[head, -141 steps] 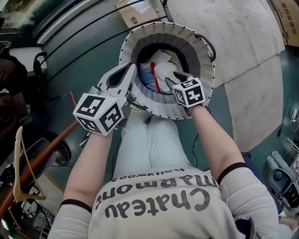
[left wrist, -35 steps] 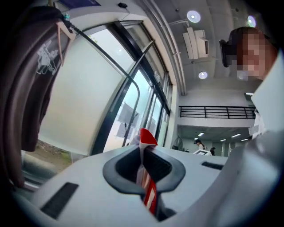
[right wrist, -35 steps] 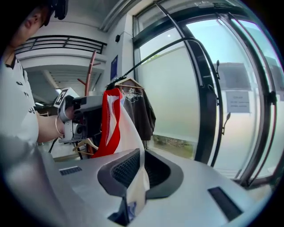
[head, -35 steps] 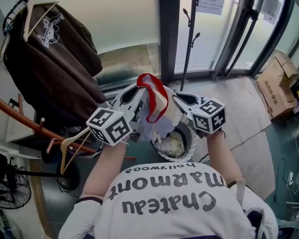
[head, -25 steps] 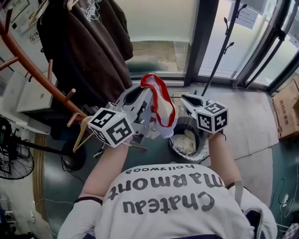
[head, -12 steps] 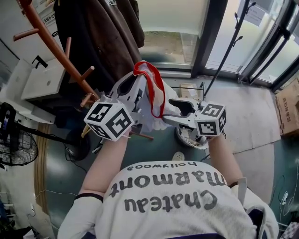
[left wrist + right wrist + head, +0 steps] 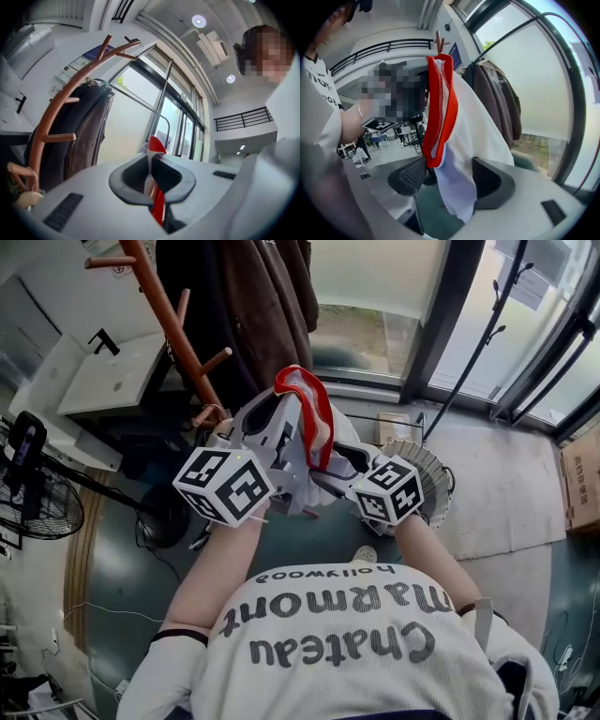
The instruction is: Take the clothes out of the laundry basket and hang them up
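**Head view with both gripper views, read left to right.**

- One floor fan point(image 7: 37, 507) stands at the far left.
- One orange-brown coat rack point(image 7: 173, 310) carries two dark garments point(image 7: 267, 296) on its upper pegs.
- The left gripper point(image 7: 274, 420) is raised beside the rack. Its fingers are pressed together on the red-trimmed edge of one white garment point(image 7: 307, 409), and red cloth runs through the closed gap point(image 7: 157, 206).
- The garment is held up in the air between the two grippers, clear of the basket.
- The right gripper point(image 7: 337, 465) has fingers point(image 7: 410, 176) spread wide. They have just been opening, and the cloth point(image 7: 473, 126) hangs loose between them, gripped by neither pad.
- One round laundry basket point(image 7: 429, 472) stands on the floor behind the right gripper.
- One cardboard box point(image 7: 583, 474) lies at the right edge.
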The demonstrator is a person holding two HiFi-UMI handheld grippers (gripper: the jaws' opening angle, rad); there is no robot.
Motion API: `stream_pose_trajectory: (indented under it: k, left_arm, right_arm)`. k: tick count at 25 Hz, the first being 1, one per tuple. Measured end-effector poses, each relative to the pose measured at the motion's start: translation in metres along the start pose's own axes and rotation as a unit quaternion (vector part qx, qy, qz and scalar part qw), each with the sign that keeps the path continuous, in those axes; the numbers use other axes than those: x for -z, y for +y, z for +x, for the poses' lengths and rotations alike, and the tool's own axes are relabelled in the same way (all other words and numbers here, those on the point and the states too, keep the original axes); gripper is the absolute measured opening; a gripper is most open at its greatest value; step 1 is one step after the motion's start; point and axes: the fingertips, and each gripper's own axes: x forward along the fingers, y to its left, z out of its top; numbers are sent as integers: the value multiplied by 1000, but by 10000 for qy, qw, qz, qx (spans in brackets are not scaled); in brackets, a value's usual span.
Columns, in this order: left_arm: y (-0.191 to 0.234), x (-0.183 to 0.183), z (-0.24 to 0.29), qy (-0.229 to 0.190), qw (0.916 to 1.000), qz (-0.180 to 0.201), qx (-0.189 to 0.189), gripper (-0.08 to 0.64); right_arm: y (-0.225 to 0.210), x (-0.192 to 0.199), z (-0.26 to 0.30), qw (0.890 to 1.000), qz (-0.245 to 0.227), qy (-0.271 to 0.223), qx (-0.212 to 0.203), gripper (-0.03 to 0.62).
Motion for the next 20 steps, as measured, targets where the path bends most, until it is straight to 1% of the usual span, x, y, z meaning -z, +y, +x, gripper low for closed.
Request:
stream_pose_trajectory:
  k: [2, 3, 4, 5, 8, 11, 14, 17, 20]
  left_arm:
    - [3, -7, -15, -91, 10000, 0, -38, 18]
    - [5, -11, -22, -135, 9999, 31, -64, 18]
    - [7, -16, -28, -177, 9998, 71, -96, 18]
    - [8, -20, -34, -215, 9996, 107, -129, 18]
    - [14, -30, -48, -308, 9991, 175, -212, 18]
    - [19, -33, -60, -342, 9984, 337, -294, 18]
    - [26, -39, -75, -379, 9973, 461, -418, 18]
    - [34, -48, -92, -490, 9961, 495, -547, 18]
    - [46, -53, -105, -598, 9945, 493, -705, 18]
  right_arm:
    - [12, 2, 10, 9999, -75, 37, -78, 312]
    - [17, 2, 14, 9999, -75, 21, -86, 266]
    - [20, 0, 17, 9999, -46, -16, -94, 151]
    - [23, -2, 19, 9999, -5, -56, -140, 78]
    - [35, -8, 21, 9990, 27, -61, -453, 71]
    - [38, -12, 19, 9977, 85, 46, -676, 60]
    - [36, -19, 14, 9969, 191, 132, -754, 54]
    - [37, -34, 9, 9960, 354, 116, -817, 52]
    - [34, -53, 7, 9966, 263, -48, -785, 52]
